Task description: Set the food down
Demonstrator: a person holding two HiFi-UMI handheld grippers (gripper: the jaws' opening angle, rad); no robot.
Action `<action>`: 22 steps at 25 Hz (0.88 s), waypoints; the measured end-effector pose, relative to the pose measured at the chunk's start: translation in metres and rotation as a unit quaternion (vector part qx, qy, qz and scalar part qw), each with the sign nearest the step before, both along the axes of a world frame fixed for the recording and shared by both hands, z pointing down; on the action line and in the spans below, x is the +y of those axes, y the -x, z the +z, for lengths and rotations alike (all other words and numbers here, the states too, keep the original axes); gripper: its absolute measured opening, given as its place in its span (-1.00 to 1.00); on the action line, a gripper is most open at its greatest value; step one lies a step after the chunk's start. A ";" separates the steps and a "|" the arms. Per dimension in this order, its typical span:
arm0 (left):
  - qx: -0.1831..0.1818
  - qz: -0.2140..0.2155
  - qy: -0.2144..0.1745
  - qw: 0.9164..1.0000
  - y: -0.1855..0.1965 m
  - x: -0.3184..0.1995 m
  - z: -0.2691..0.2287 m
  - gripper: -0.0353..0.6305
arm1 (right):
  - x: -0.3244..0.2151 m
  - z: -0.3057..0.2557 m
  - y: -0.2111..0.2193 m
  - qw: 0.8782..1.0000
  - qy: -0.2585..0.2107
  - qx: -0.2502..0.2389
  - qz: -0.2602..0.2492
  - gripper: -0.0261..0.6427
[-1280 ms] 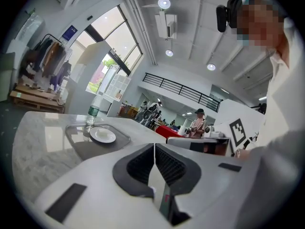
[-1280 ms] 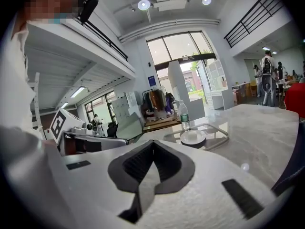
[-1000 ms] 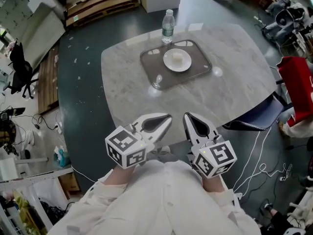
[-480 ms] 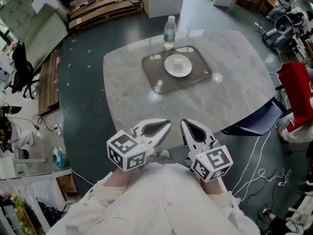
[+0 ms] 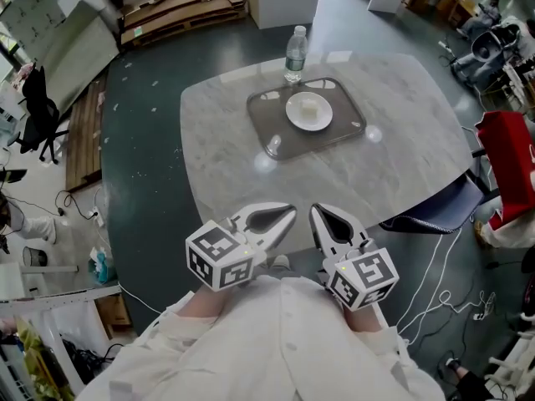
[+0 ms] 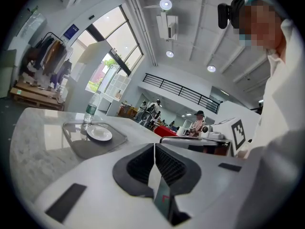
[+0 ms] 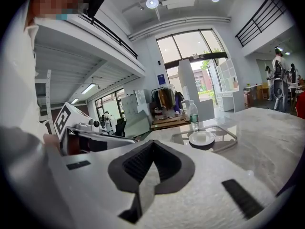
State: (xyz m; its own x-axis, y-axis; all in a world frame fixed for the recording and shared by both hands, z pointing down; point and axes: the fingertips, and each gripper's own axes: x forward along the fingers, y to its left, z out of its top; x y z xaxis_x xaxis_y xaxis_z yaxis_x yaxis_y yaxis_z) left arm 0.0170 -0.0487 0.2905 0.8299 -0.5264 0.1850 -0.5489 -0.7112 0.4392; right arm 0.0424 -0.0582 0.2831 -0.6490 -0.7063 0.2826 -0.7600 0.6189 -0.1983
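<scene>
A small pale piece of food point(image 5: 310, 104) lies on a white plate point(image 5: 308, 111) point(image 6: 99, 134) point(image 7: 201, 139), which rests on a grey tray point(image 5: 306, 117) at the far side of the marble table point(image 5: 334, 165). My left gripper point(image 5: 289, 211) and right gripper point(image 5: 318, 210) hover side by side at the table's near edge, close to my body, well short of the tray. Both have their jaws pressed together with nothing between them.
A clear water bottle point(image 5: 294, 55) stands just beyond the tray's far edge. A dark chair point(image 5: 435, 199) sits at the table's right side, with a red object point(image 5: 508, 170) beyond it. Cables trail over the dark floor point(image 5: 142, 165) on both sides.
The view has shifted a little, so the table and tray sit slightly further right. Both grippers stay shut in about the same place near my body.
</scene>
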 end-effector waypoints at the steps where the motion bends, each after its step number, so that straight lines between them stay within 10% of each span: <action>1: 0.000 0.000 0.000 1.000 0.000 -0.001 0.000 -0.83 | 0.000 0.000 0.000 1.000 0.000 0.001 0.000 -0.92; 22: -0.005 0.007 0.015 1.000 -0.002 0.000 0.007 -0.83 | -0.003 0.005 -0.009 1.000 0.010 0.004 0.009 -0.91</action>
